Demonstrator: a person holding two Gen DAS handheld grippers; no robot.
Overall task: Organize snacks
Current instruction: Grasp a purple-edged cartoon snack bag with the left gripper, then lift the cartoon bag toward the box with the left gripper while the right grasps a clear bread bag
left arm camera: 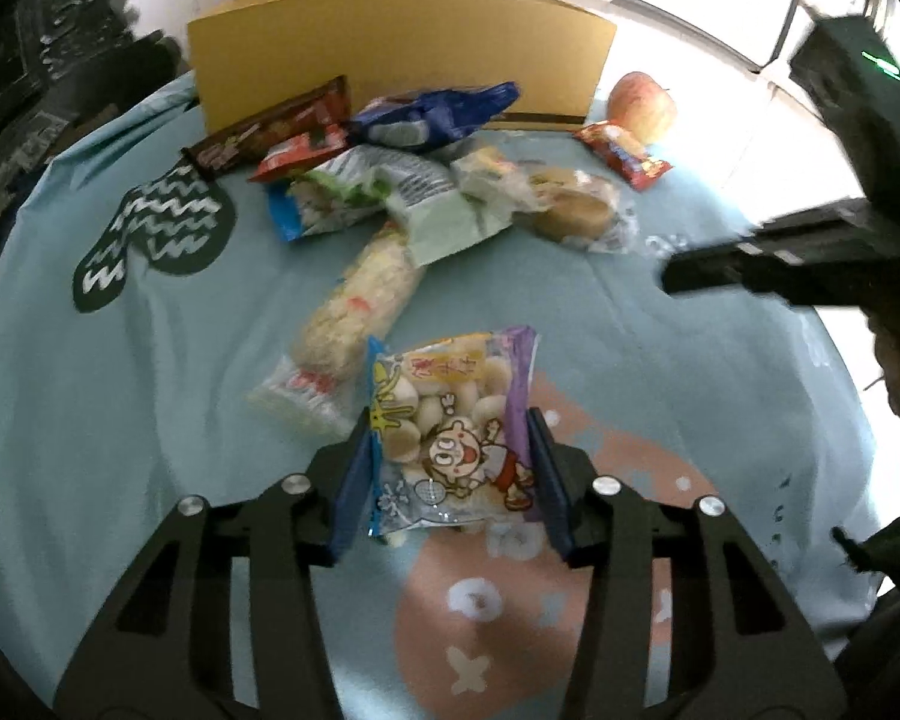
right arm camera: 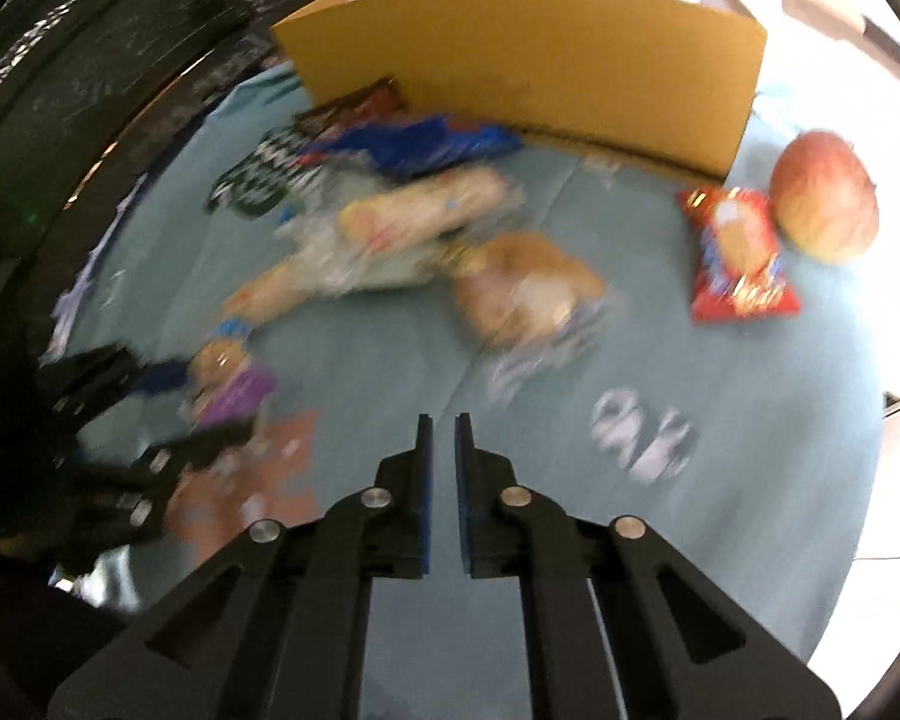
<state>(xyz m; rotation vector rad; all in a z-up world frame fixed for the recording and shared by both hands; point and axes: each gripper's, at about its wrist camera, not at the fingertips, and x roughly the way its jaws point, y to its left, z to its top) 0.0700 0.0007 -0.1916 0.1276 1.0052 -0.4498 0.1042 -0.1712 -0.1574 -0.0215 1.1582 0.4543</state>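
The snacks (left arm camera: 402, 192) were heaped on a light blue cloth (left arm camera: 120, 390) in front of a yellow cardboard box (left arm camera: 402, 54), with an apple (left arm camera: 642, 105) near the box's right end. One cartoon-printed bag of small biscuits (left arm camera: 456, 432) was clamped between the blue pads of the left gripper (left arm camera: 450, 480). The right gripper (right arm camera: 444, 480) was seen nearly closed, with nothing between its jaws.
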